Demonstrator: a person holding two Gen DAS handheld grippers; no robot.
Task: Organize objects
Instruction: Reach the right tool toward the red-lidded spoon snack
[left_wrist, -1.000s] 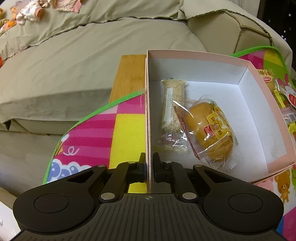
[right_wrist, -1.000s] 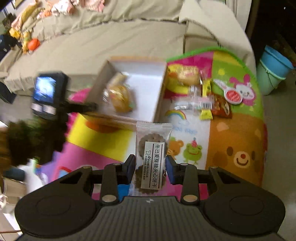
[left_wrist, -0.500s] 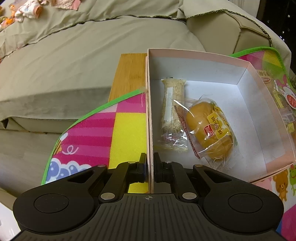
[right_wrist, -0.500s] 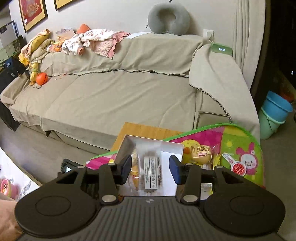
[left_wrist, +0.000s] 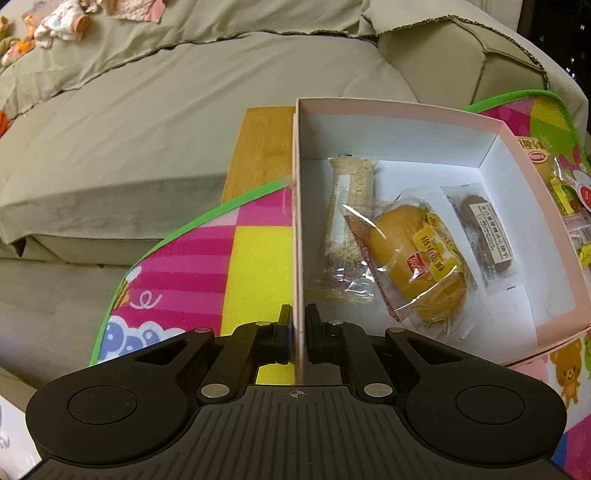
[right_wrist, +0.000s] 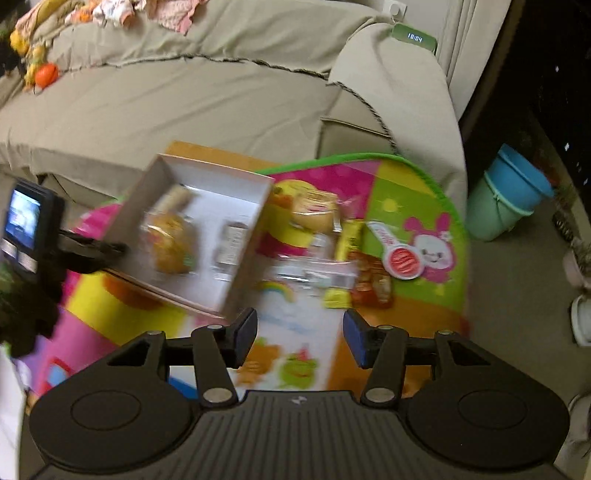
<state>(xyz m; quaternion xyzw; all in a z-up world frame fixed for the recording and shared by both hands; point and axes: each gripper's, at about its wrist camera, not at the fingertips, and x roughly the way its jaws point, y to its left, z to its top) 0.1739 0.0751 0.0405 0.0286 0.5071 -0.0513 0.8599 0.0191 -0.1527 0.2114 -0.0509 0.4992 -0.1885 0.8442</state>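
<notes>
A pink box (left_wrist: 406, 110) with a white inside stands on a colourful play mat (left_wrist: 207, 258). It holds a grain bar (left_wrist: 351, 210), a wrapped yellow cake (left_wrist: 413, 254) and a brown biscuit pack (left_wrist: 487, 232). My left gripper (left_wrist: 298, 328) is shut on the box's left wall. My right gripper (right_wrist: 299, 332) is open and empty, above the mat in front of the box (right_wrist: 155, 181). The biscuit pack (right_wrist: 231, 243) lies in the box. Several wrapped snacks (right_wrist: 343, 254) lie on the mat to the box's right; that view is blurred.
A beige sofa (left_wrist: 166, 110) runs behind the mat, with clothes and toys (right_wrist: 110, 11) on its back. A wooden board (left_wrist: 258, 147) shows under the mat. A blue and green bucket (right_wrist: 509, 195) stands on the floor at right. The left gripper's arm (right_wrist: 55, 236) shows in the right view.
My right gripper carried the biscuit pack over the box, opened and let it go; the pack now lies in the box. The right gripper has drawn back. The left gripper has not moved.
</notes>
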